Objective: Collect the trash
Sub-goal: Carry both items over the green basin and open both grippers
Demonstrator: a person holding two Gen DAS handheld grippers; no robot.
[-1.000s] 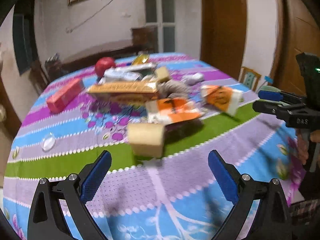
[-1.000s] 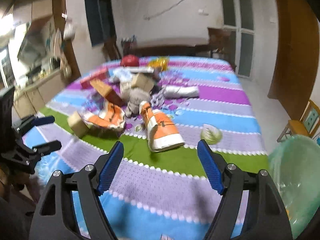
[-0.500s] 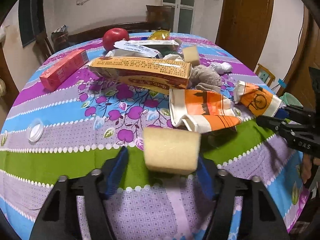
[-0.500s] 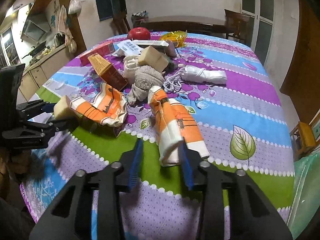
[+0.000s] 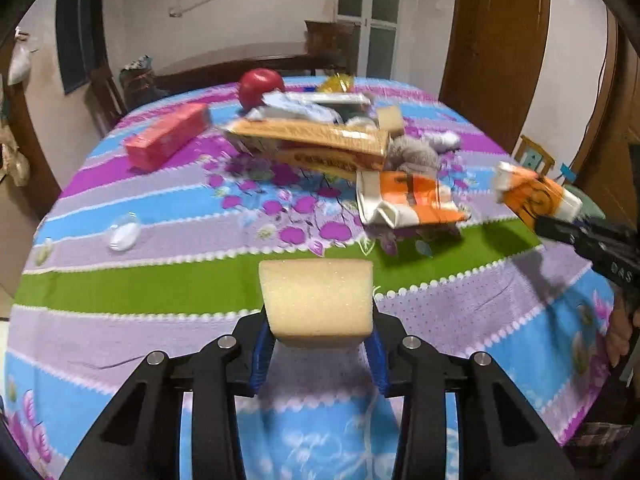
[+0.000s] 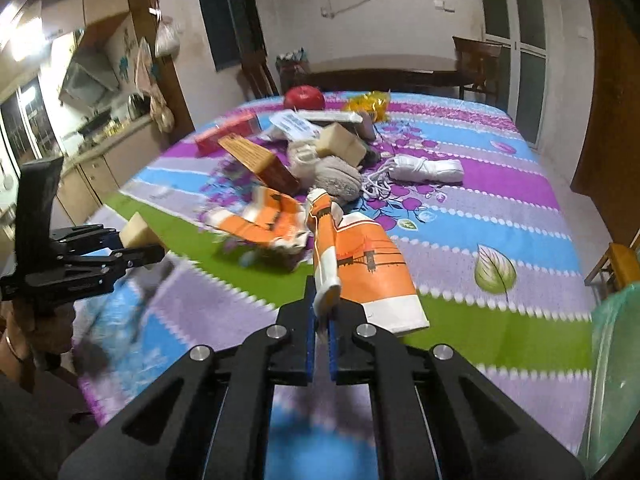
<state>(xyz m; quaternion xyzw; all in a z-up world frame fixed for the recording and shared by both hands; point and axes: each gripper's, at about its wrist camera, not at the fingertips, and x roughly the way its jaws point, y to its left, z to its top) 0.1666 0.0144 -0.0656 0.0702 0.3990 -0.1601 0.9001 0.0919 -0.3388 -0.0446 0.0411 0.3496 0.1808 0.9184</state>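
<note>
The left gripper (image 5: pixel 318 350) is closing, and its blue pads already press on both sides of a yellow sponge block (image 5: pixel 316 304), near the front edge of the worktop (image 5: pixel 140 292). The right gripper (image 6: pixel 322 344) is pressed together and pinches the white edge of an orange paper bag (image 6: pixel 360 268), also near the front edge. The left wrist view shows things the other view hides or blurs: a small clear lid (image 5: pixel 125 232) close to the left edge, and the long side of a yellow snack box (image 5: pixel 312 140) in the middle of the pile. It also shows the right gripper from the side at the right edge, with the orange bag sticking out of it. The right wrist view shows a white rolled cloth (image 6: pixel 426 170) with a loose cord toward the right side, a leaf picture on the cover, and a green plastic bag (image 6: pixel 612 364) just off the right edge of the worktop. It also shows the left gripper from the side with the sponge in it, and a hand (image 6: pixel 24 332) under it. Both views show a second crumpled orange bag (image 5: pixel 408 204), a grey sock (image 6: pixel 336 178), a red box (image 5: pixel 168 140) and a red apple (image 5: pixel 260 86) near the far edge.
</note>
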